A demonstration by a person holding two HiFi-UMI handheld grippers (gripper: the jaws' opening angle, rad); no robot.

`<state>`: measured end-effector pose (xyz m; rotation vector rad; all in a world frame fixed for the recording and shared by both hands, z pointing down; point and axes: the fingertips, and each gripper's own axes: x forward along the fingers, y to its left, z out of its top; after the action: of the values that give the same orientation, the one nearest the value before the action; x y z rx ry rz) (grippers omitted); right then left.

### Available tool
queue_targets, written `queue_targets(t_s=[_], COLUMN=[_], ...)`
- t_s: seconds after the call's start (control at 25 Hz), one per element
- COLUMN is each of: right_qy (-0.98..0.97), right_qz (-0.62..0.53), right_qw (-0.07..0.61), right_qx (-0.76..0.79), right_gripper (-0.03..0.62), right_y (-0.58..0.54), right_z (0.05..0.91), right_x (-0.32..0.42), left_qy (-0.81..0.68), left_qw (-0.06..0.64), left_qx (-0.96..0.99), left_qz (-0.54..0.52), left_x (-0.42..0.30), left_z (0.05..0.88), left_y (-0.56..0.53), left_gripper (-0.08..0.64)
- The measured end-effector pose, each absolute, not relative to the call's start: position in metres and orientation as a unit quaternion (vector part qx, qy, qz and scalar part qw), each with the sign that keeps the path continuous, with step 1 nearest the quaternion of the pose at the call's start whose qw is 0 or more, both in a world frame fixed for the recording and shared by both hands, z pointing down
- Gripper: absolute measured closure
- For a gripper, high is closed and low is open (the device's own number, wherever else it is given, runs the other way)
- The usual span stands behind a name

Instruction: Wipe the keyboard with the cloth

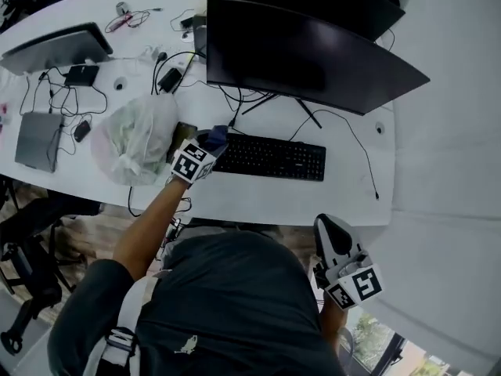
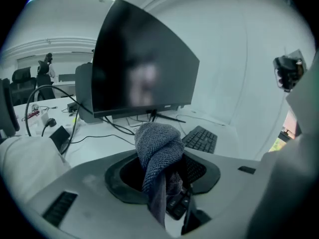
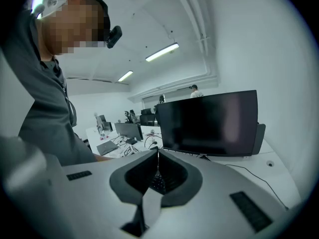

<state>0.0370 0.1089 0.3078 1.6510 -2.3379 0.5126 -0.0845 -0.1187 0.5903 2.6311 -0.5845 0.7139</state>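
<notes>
A black keyboard (image 1: pixel 270 157) lies on the white desk (image 1: pixel 258 198) in front of a dark curved monitor (image 1: pixel 305 53). My left gripper (image 1: pixel 210 146) hovers at the keyboard's left end, shut on a bunched grey-blue cloth (image 1: pixel 219 134). In the left gripper view the cloth (image 2: pixel 158 156) bulges up between the jaws of the left gripper (image 2: pixel 162 169), and the keyboard (image 2: pixel 202 139) lies just beyond to the right. My right gripper (image 1: pixel 337 245) is held back off the desk beside my body. In its own view the right gripper (image 3: pixel 158 171) has its jaws closed together on nothing.
A crumpled clear plastic bag (image 1: pixel 137 135) sits just left of the keyboard. Further left are a closed laptop (image 1: pixel 37 139), several cables (image 1: pixel 59 92) and another screen (image 1: pixel 55 47). A thin cable (image 1: pixel 356 147) runs right of the keyboard. The desk's front edge is near my body.
</notes>
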Motion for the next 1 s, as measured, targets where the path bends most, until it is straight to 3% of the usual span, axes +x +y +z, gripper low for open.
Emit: queue_targets(t_s=[0.24, 0.56, 0.72, 0.84, 1.0], right_qy=[-0.822, -0.843, -0.844, -0.846, -0.841], right_qz=[0.185, 0.203, 0.209, 0.211, 0.212], right_qw=[0.138, 0.154, 0.16, 0.168, 0.177], right_qx=[0.521, 0.475, 0.468, 0.46, 0.465], right_gripper=[0.581, 0.581, 0.581, 0.581, 0.581], right_y=[0.075, 0.058, 0.056, 0.057, 0.058], right_z=[0.313, 0.323, 0.326, 0.33, 0.333], right_x=[0.044, 0.073, 0.079, 0.074, 0.077], left_qy=[-0.235, -0.159, -0.23, -0.242, -0.227], left_qw=[0.144, 0.102, 0.1, 0.102, 0.098], left_qx=[0.902, 0.89, 0.899, 0.888, 0.889], left_qz=[0.333, 0.415, 0.36, 0.377, 0.386], left_x=[-0.069, -0.085, -0.063, -0.049, -0.054], left_z=[0.664, 0.675, 0.644, 0.657, 0.672], left_y=[-0.143, 0.004, -0.073, -0.127, -0.086], left_gripper=[0.402, 0.41, 0.41, 0.41, 0.411])
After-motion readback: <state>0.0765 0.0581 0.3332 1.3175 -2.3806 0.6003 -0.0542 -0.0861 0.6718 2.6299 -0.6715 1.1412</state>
